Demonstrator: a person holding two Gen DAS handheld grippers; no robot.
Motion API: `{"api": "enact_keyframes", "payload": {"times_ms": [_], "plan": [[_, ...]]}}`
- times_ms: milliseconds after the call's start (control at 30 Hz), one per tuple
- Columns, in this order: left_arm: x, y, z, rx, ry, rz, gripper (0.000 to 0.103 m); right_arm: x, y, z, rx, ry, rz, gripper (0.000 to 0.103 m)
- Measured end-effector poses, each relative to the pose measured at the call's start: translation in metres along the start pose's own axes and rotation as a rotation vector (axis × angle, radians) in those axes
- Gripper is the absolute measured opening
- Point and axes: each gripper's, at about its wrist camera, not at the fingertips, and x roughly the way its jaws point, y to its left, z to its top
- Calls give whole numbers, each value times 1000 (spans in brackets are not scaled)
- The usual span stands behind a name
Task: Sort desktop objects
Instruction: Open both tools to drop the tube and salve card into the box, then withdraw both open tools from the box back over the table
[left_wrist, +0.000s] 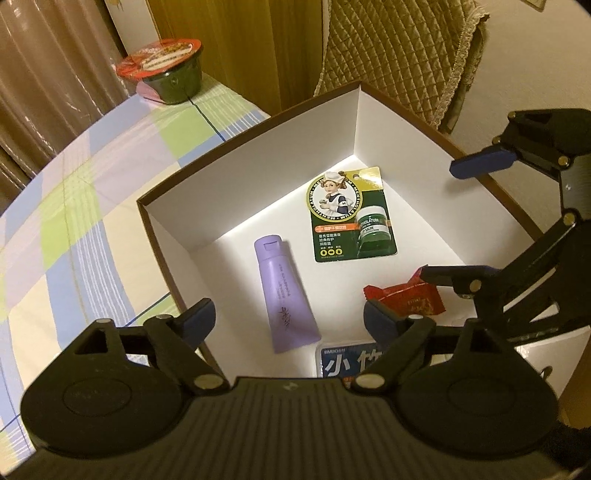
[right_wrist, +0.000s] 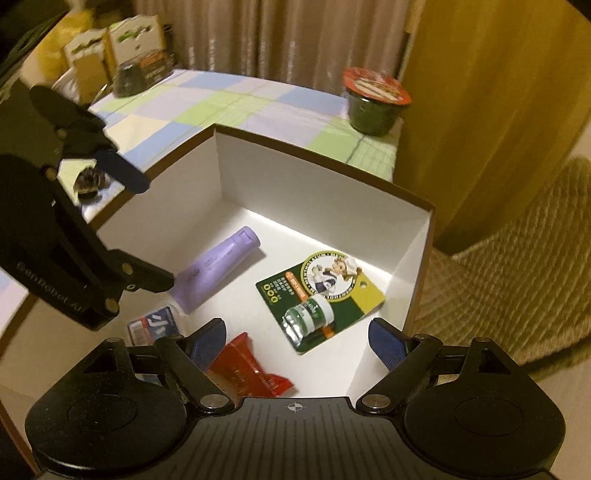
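An open white box (left_wrist: 314, 147) (right_wrist: 295, 177) with brown outer sides holds a purple tube (left_wrist: 284, 291) (right_wrist: 216, 267), a green Mentholatum lip-balm card (left_wrist: 351, 218) (right_wrist: 317, 291), a red sweet wrapper (left_wrist: 402, 301) (right_wrist: 247, 369) and a blue-and-white pack (left_wrist: 340, 362) (right_wrist: 155, 325). My left gripper (left_wrist: 288, 319) (right_wrist: 153, 233) hangs open above the box's near side, holding nothing. From the right, my right gripper (left_wrist: 441, 221) (right_wrist: 295, 332) hovers open over the box, also with nothing in it; its lower finger is above the red wrapper.
The box sits on a table with a checked cloth (left_wrist: 92, 203) (right_wrist: 221, 99). An instant noodle bowl (left_wrist: 166, 70) (right_wrist: 375, 99) stands at the table's far corner. A dark cup (right_wrist: 136, 75) and a small wrapped item (right_wrist: 86, 182) lie beyond the box. A quilted chair back (left_wrist: 399, 55) stands behind it.
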Motion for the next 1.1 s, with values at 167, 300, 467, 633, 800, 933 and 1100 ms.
{"api": "enact_keyframes", "payload": {"times_ms": [167,300,467,633,800,933,1100], "plan": [[-11,-2,-7,17,-23,5,90,-14,1,-4,105,-5,-11,87],[-21,-3,-14,30,-42,-1,96,-26,3,-9,187,-21,-33,87],[-33,-2,-24,45,-64,-18,97,-39,7,-15,278,-30,-80,101],[-46,-1,-34,64,-86,-35,97,-52,13,-21,362,-45,-121,103],[-57,4,-48,84,-97,-51,99,-64,27,-31,456,-56,-161,103],[-65,11,-61,101,-103,-61,100,-72,43,-37,512,-56,-188,103],[-77,22,-81,123,-112,-77,100,-84,68,-46,575,-63,-231,103]]}}
